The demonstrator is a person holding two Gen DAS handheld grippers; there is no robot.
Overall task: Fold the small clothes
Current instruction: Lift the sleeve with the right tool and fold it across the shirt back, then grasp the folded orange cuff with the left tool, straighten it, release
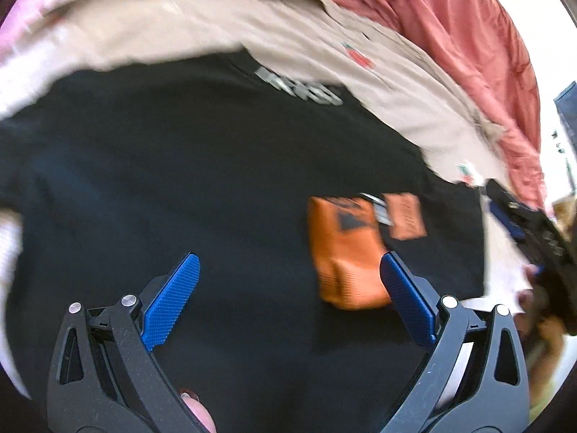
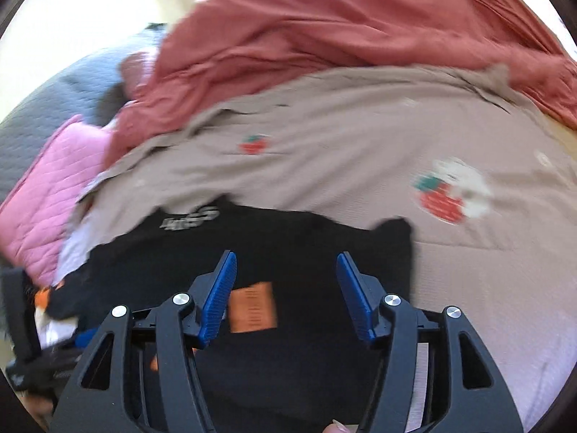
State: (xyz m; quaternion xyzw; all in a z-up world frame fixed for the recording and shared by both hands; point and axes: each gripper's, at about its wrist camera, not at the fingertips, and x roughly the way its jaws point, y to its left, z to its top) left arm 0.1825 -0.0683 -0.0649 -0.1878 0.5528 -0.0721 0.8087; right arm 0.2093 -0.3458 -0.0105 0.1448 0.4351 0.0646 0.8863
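Left claw (image 1: 288,263): jaws standing wide, nothing between the blue pads (image 1: 173,299), angled down over the black garment (image 1: 180,180). Right claw (image 2: 286,263): jaws standing partly apart, also holding nothing, pads clear of the cloth.

The black garment is lying spread directly beneath and ahead of both claws, its grey printed logo (image 1: 299,86) toward the far edge. An orange pouch-like patch (image 1: 342,252) is sitting just inside the left claw's right-hand pad; a smaller orange label (image 2: 252,306) is showing just ahead of the right claw, beside its left-hand pad. Views are blurred, so fine folds cannot be read.

Beyond the black garment a beige garment with strawberry prints (image 2: 440,198) is lying underneath and further out, then a rust-red cloth (image 2: 360,36) heaped behind; a pink quilted piece (image 2: 47,195) is off to the right claw's left.

Judgement: the garment's long axis appears to be running across both claws, so each hand is roughly equally near its own side; the next grasp likely turns on reaching the near hem or the side edges.
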